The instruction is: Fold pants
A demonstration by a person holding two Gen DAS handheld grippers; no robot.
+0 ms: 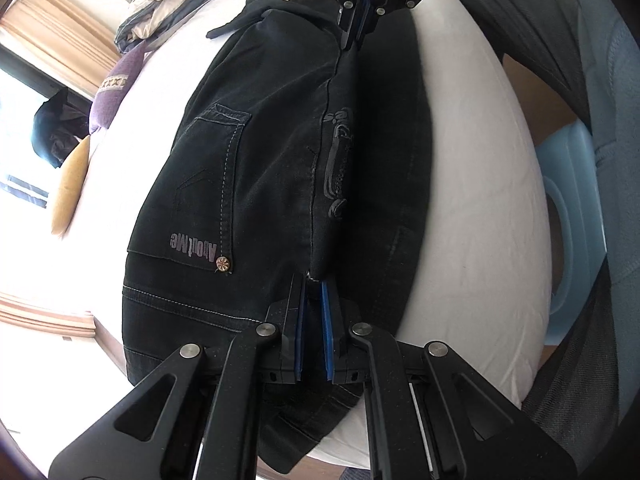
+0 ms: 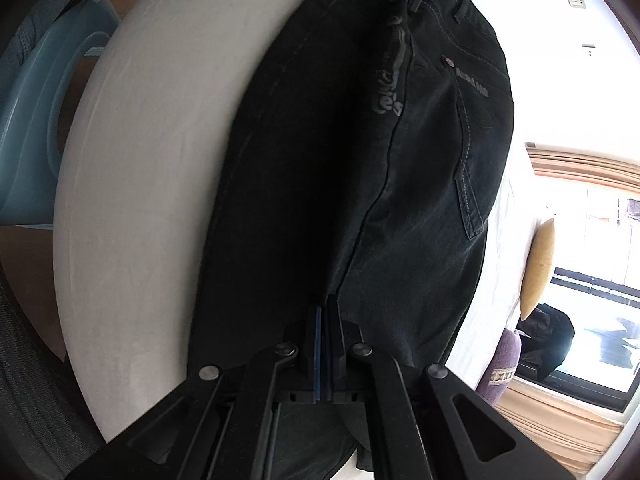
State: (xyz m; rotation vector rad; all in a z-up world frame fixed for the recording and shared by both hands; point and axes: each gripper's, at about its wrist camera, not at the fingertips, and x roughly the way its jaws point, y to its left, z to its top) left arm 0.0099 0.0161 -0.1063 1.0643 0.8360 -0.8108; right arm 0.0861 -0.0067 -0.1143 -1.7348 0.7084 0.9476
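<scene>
While both claws pinch one raised fold of the black pants (image 1: 248,168), the load is shared. Nearest, at 6 o'clock in the left wrist view, the left gripper (image 1: 314,280) is nearly closed on the fold's end; at 12 o'clock the right gripper (image 1: 354,42) is clamped tight on the other. The pants lie across the white bed (image 1: 472,200). Uneven lifting could drag heavy denim from the pads, skewing the fold.

pants (image 1: 260,184) hem cut off below, pocket lettering blurred
</scene>
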